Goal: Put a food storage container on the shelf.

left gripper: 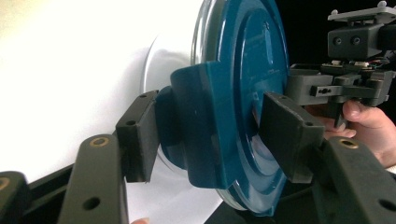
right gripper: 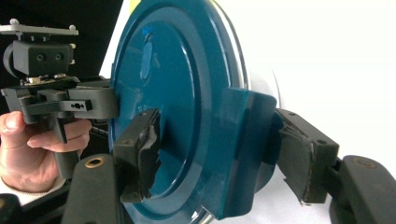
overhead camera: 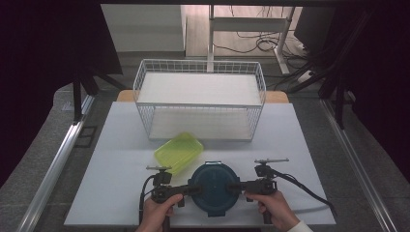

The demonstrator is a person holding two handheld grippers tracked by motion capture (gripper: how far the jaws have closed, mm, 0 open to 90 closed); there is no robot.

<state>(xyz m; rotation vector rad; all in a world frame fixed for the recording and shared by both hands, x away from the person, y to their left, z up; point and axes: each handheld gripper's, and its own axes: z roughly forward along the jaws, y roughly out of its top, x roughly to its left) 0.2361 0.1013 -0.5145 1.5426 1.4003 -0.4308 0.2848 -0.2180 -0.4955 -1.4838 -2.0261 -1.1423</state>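
left gripper [overhead camera: 186, 189]: fingers clamp round container [overhead camera: 212, 186] latch (blue lid) | right gripper [overhead camera: 238, 187]: fingers clamp opposite latch

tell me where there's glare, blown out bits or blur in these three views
High view: even light, dark surround, the table pale yet readable, the container sharp. Left gripper view: the table behind is blown out to near white, a soft sheen on the lid, the near pads slightly soft. Right gripper view: white washed background, a glare streak on the lid's blue face, its torn pad in focus.
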